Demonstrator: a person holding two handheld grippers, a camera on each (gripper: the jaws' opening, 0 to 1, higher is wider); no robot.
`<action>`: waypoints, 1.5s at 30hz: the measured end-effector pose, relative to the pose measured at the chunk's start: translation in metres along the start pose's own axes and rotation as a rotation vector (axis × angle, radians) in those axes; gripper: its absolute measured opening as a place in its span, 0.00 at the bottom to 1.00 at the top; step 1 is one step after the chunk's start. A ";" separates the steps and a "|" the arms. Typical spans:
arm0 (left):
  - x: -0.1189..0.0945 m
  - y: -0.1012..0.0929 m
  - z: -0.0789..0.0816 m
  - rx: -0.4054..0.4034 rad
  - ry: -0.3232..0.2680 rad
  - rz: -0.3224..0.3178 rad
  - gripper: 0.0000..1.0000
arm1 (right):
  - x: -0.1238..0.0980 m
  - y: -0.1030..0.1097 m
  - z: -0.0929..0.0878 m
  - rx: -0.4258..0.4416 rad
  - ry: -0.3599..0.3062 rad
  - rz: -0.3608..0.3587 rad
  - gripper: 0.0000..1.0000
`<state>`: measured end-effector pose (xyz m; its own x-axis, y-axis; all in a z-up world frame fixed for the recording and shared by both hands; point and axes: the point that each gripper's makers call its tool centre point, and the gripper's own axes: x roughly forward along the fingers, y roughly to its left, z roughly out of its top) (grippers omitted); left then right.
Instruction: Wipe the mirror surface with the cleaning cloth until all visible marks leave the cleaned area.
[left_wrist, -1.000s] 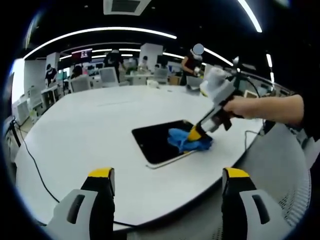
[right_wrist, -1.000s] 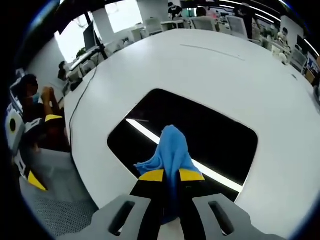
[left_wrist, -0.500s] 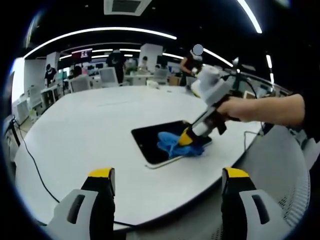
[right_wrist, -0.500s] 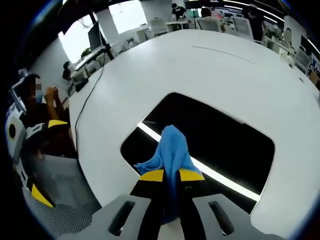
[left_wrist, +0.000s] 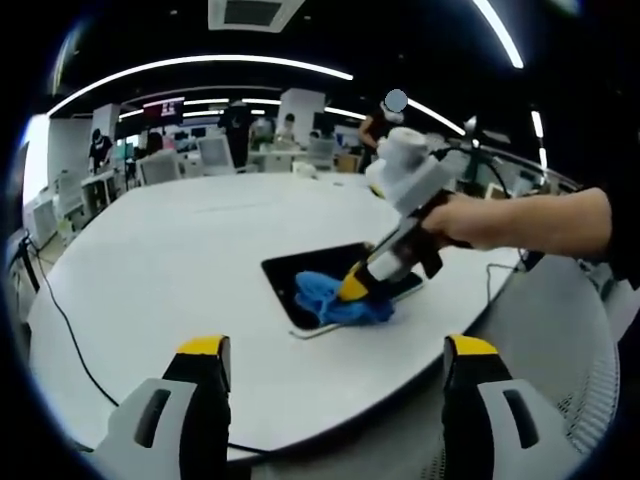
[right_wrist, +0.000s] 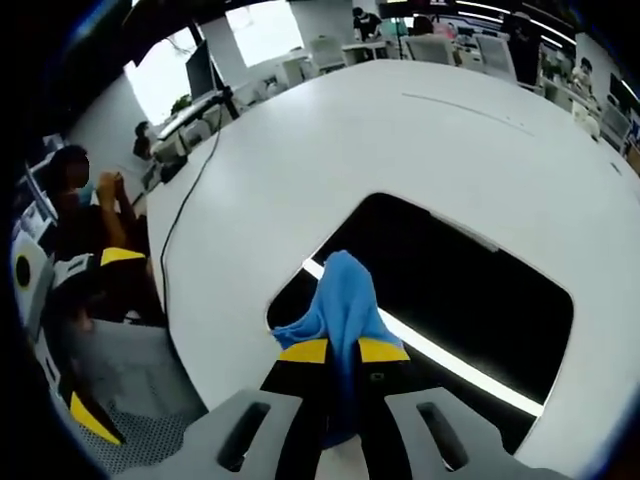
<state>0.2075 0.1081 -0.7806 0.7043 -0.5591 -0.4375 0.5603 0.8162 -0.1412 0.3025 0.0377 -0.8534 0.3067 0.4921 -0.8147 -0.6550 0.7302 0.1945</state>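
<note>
The broad white oval surface (left_wrist: 200, 290) carries a dark rectangular mirror (right_wrist: 470, 290) lying flat, its glass reflecting a bright strip of ceiling light. In the right gripper view the mirror's long axis runs from the lower left, at the jaws, away to the upper right, so nearly all of the glass lies ahead of and to the right of the cloth. The crumpled blue cleaning cloth (right_wrist: 343, 295) is pinched between the closed yellow-tipped jaws of the right gripper (right_wrist: 343, 350) and pressed on the mirror's near corner, close to its edge. From the left gripper view, that cloth (left_wrist: 335, 298) sits at the mirror's end nearest the camera, with a hand (left_wrist: 480, 220) driving the tool. The left gripper (left_wrist: 335, 350) hangs well apart from the mirror, jaws spread and empty. The next stroke probably needs to run back along the long axis.
</note>
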 end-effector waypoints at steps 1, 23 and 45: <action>0.000 0.000 0.000 0.000 0.000 0.001 0.88 | 0.001 0.001 0.001 0.000 -0.001 0.002 0.04; -0.001 0.001 0.001 -0.005 -0.007 0.007 0.88 | 0.016 0.028 0.016 -0.035 -0.017 0.046 0.04; -0.002 0.005 0.001 -0.012 -0.008 0.031 0.86 | 0.025 0.038 0.025 -0.076 -0.039 0.077 0.04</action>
<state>0.2093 0.1133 -0.7801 0.7246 -0.5349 -0.4347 0.5331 0.8347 -0.1385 0.3022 0.0894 -0.8529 0.2794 0.5646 -0.7766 -0.7278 0.6521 0.2122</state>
